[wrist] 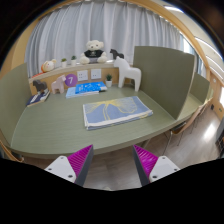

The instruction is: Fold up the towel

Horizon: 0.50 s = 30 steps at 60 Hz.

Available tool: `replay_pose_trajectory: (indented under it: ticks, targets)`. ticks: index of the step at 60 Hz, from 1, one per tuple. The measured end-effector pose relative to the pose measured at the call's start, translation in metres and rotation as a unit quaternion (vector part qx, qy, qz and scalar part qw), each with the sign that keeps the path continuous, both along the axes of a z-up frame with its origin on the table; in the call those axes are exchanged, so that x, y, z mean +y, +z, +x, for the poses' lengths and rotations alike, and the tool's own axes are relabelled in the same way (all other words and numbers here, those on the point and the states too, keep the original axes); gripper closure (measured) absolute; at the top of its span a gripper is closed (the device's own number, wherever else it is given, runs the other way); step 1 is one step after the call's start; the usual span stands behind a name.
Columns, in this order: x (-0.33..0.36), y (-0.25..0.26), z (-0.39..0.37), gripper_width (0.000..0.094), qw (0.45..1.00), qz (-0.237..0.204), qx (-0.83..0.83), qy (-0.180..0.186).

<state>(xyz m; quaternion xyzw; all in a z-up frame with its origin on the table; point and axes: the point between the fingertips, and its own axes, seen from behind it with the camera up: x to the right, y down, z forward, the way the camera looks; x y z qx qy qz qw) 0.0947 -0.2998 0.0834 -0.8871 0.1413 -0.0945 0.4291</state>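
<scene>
Striped towel (116,112) flat on green table (50,125), gripper (113,163) open above near edge, curtains (90,25) behind

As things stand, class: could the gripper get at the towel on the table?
Probably yes. The gripper hangs open, the towel lies flat beyond its fingers, and only bare table lies between them.

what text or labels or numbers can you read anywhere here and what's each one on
"7": white figure on the purple cube on the shelf behind the towel; small, so not certain.
Blue box beside the cube: it has print, too small to read.
Dark items at the table's end: blurred, nothing readable.
Towel: stripes only, no words.
The gripper is open, short of the towel; no lettering shows on it.
</scene>
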Motion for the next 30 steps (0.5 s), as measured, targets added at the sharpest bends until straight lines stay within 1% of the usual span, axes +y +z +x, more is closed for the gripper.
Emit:
replay_pose_trajectory:
  ticks: [4, 9, 20, 30]
  targets:
    - [0.028, -0.022, -0.013, 0.0152, 1.0, -0.015, 0.007, 0.019]
    - [0.068, -0.037, -0.021, 0.015, 0.999, -0.026, 0.008, 0.043]
    - [0.165, -0.05, -0.033, 0.0149, 0.996, -0.031, 0.01, 0.083]
    - [0.241, -0.064, -0.042, 0.0159, 0.992, -0.039, 0.005, 0.119]
